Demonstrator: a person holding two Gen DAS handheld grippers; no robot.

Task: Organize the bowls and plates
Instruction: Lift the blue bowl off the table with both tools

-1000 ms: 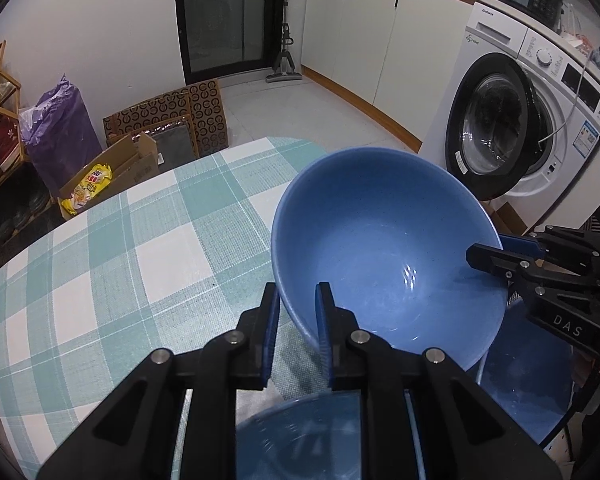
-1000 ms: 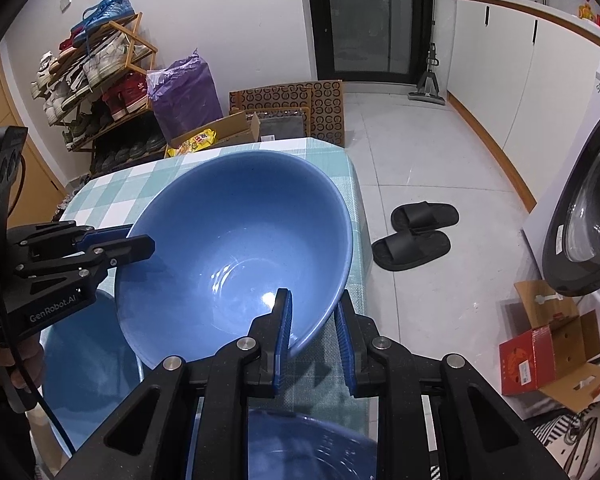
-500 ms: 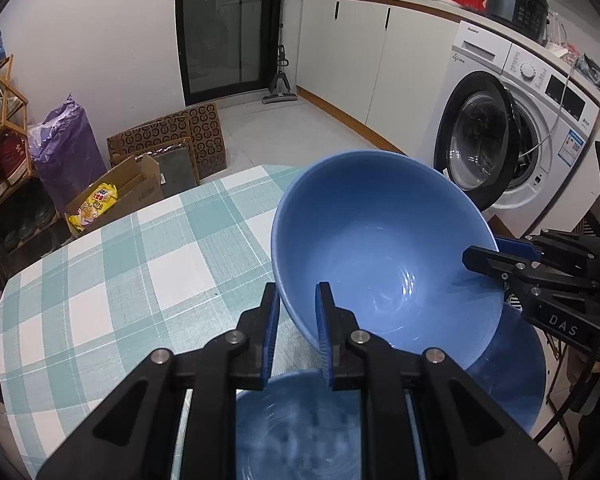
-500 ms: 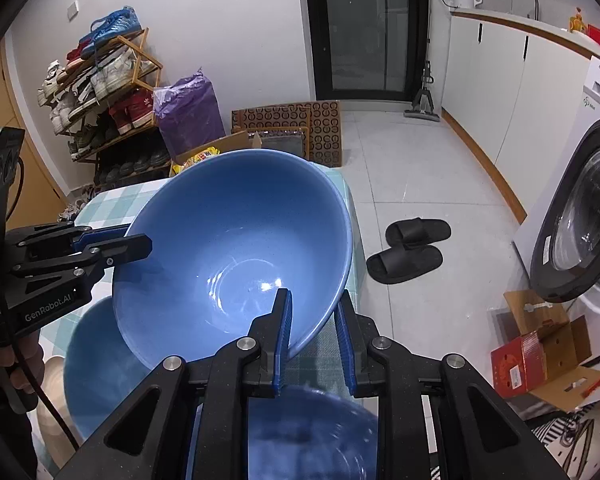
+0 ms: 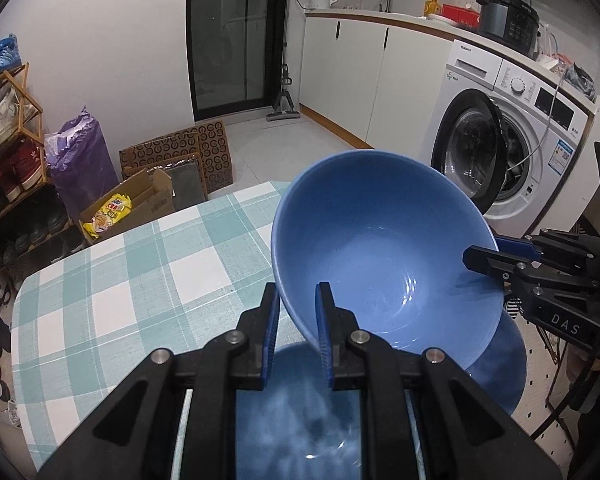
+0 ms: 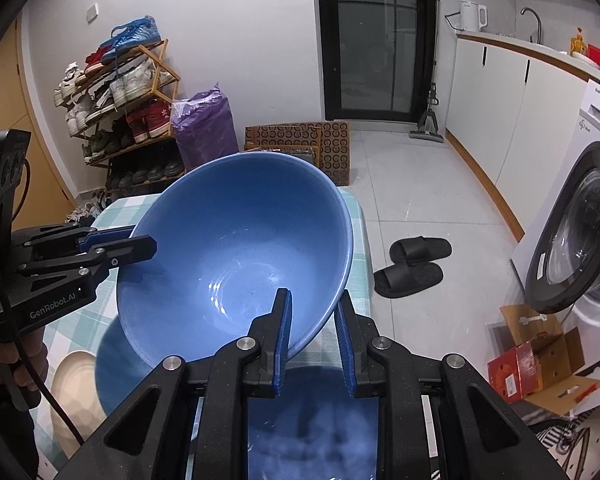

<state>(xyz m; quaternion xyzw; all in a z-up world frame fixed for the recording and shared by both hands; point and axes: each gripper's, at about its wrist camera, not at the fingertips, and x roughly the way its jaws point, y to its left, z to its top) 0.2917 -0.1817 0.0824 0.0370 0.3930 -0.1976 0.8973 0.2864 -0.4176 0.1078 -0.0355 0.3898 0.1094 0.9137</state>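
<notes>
A large blue bowl point(image 5: 380, 248) point(image 6: 236, 248) hangs tilted above the checked table point(image 5: 120, 280) point(image 6: 358, 236). My left gripper point(image 5: 296, 300) is shut on the bowl's near rim, one finger inside and one outside. My right gripper point(image 6: 312, 304) is shut on the opposite rim in the same way. Each gripper shows in the other's view, the right gripper point(image 5: 484, 260) and the left gripper point(image 6: 140, 246). Below the bowl lies a second blue dish point(image 5: 500, 368) point(image 6: 112, 372), and another blue dish point(image 5: 300, 420) point(image 6: 312, 420) sits blurred under the fingers. A beige plate point(image 6: 70, 372) lies beside them.
A washing machine point(image 5: 500, 140) with its door open stands right of the table. Black slippers point(image 6: 412, 268) and a cardboard box point(image 6: 540, 364) lie on the floor. A shoe rack point(image 6: 120, 100), a purple bag point(image 5: 80, 160) and boxes stand past the table's far edge.
Both grippers have risen together with the blue bowl held between them. The table and the dishes under it have dropped lower in both views, and the beige plate has come into sight.
</notes>
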